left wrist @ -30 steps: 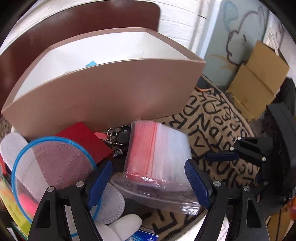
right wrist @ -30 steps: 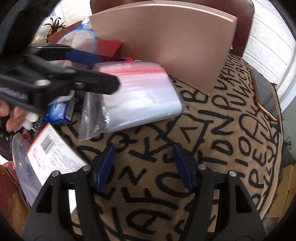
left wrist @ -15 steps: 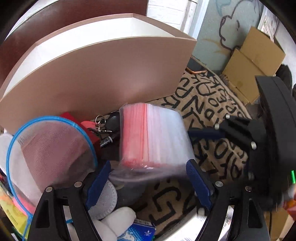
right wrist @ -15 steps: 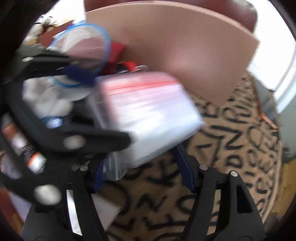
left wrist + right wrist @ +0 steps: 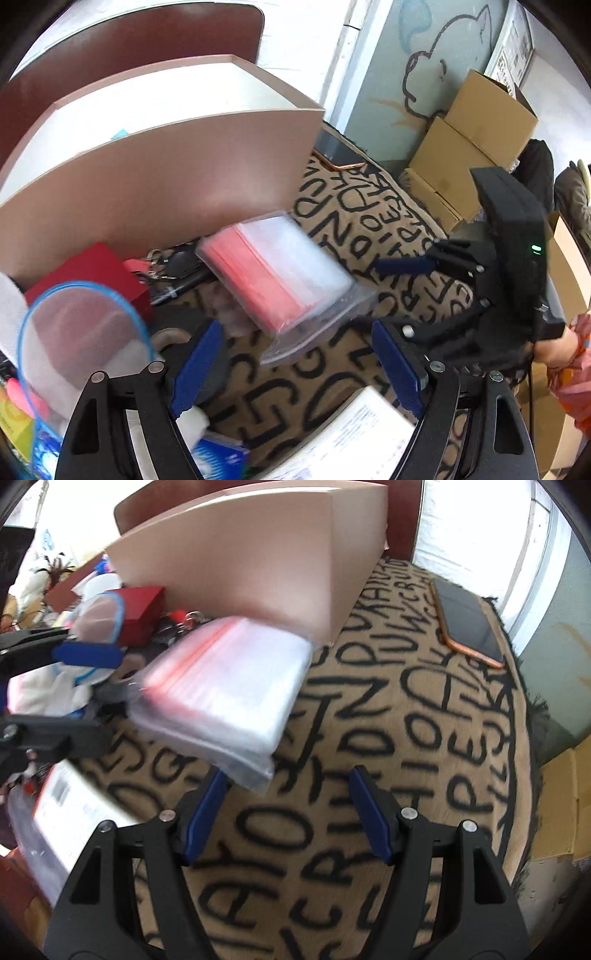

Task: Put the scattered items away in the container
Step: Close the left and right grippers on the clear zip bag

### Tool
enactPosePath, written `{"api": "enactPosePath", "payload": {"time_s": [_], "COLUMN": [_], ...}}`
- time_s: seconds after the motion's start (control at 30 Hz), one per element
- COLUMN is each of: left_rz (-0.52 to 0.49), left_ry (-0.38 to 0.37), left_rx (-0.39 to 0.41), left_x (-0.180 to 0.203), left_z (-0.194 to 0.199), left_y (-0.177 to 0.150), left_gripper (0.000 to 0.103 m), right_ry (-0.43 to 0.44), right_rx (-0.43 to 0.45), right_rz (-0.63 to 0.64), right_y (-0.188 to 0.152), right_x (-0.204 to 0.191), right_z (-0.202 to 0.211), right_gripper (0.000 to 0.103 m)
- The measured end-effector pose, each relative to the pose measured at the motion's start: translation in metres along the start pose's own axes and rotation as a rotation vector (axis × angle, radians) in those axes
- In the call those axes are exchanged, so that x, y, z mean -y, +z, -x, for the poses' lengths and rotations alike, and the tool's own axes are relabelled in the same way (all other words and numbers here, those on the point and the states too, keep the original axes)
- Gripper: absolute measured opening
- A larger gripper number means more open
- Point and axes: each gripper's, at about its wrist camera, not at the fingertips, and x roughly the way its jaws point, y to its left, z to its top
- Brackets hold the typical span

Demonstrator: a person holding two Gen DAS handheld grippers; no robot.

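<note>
A clear bag of red-topped zip bags (image 5: pixel 284 280) lies on the letter-patterned mat, just in front of the tall pink box (image 5: pixel 155 184); it also shows, blurred, in the right wrist view (image 5: pixel 229 690). My left gripper (image 5: pixel 295 365) is open, its blue pads on either side of the bag's near edge, not touching. My right gripper (image 5: pixel 291 812) is open and empty, just before the bag's near corner. The pink box (image 5: pixel 258 561) stands open-topped behind.
A red box (image 5: pixel 92 273), keys (image 5: pixel 170 262), a blue-rimmed mesh pouch (image 5: pixel 85 332), white cloth and a blue packet (image 5: pixel 218 458) crowd the left. A white labelled box (image 5: pixel 74 812) lies near. A phone (image 5: pixel 469 624) lies at the mat's far right. Cardboard boxes (image 5: pixel 476 144) stand beyond.
The bag went from between my left gripper's pads onto the mat farther right. My left gripper drew back; my right gripper swung right, away from the bag.
</note>
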Motion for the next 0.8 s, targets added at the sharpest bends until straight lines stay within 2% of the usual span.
{"api": "enactPosePath", "payload": {"time_s": [0.17,0.3,0.6,0.8], "left_rz": [0.12,0.167,0.184,0.182], "left_ry": [-0.021,-0.011,0.026,0.045], "left_rx": [-0.057,-0.065,-0.059,-0.066], "left_x": [-0.008,-0.011,-0.01,-0.005], "left_z": [-0.025,-0.031,-0.035,-0.055], "left_y": [0.007,0.007,0.008,0.02], "left_gripper": [0.085,0.085,0.085,0.083], "right_ry": [0.122,0.177,0.195,0.128], "right_rx": [0.009,0.006,0.015,0.017], "right_rz": [-0.043,-0.079,-0.054,0.024], "right_y": [0.007,0.013,0.028,0.033], "right_x": [0.01,0.01,0.0,-0.022], "right_z": [0.004,-0.001,-0.024,-0.028], "right_gripper": [0.07,0.07,0.071,0.072]}}
